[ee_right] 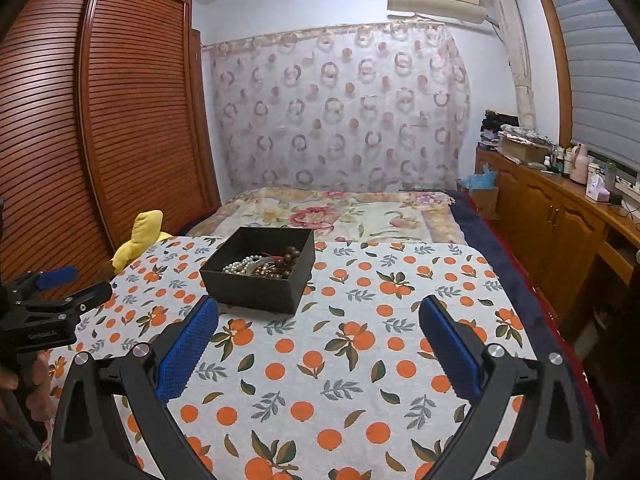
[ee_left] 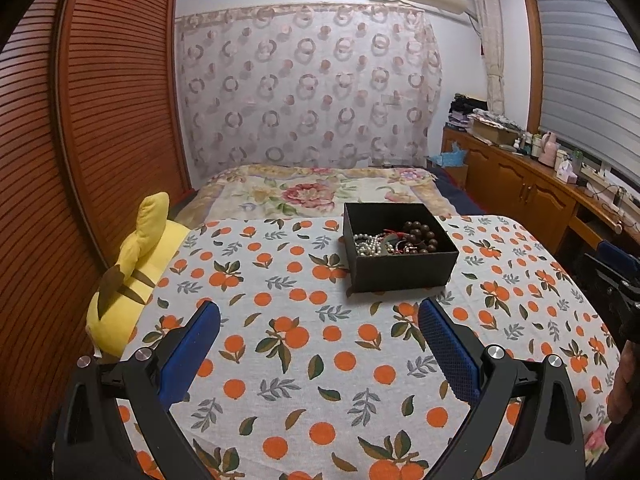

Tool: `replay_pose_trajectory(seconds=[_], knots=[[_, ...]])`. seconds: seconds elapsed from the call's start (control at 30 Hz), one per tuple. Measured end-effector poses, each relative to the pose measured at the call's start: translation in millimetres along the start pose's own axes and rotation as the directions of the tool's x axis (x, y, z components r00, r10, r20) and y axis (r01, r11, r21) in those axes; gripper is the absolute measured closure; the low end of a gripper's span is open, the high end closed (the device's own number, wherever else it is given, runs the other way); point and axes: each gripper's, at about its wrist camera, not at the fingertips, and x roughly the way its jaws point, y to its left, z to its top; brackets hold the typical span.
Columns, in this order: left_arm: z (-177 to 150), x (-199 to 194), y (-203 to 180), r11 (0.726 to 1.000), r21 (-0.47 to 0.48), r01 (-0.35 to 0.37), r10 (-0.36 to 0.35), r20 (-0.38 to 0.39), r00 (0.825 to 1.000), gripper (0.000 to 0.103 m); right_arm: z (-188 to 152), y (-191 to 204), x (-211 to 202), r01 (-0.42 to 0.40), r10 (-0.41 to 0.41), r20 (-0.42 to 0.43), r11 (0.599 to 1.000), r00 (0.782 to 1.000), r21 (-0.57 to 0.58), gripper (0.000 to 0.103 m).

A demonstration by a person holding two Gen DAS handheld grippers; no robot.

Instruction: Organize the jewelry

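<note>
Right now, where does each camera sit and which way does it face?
Left wrist: on the left gripper, jaws open, facing the open black box of bead jewelry ahead-right; right gripper at the right edge.
Right wrist: on the right gripper, jaws open, box ahead-left; left gripper at the left.
Shared: box, orange-print cloth.

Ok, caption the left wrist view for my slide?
Open left gripper hovers before a black box of jewelry on an orange-print cloth.
</note>
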Motion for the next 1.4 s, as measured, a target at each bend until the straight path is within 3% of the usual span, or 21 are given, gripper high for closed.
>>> replay_pose_trajectory(seconds=[1.4], knots=[[0, -8, -7, 1.000, 0.005, 0.004, -0.004, 0.021, 1.000, 0.007, -1, 0, 1, -0.006, 0.006, 0.001, 1.000, 1.000, 0.005, 0.002]])
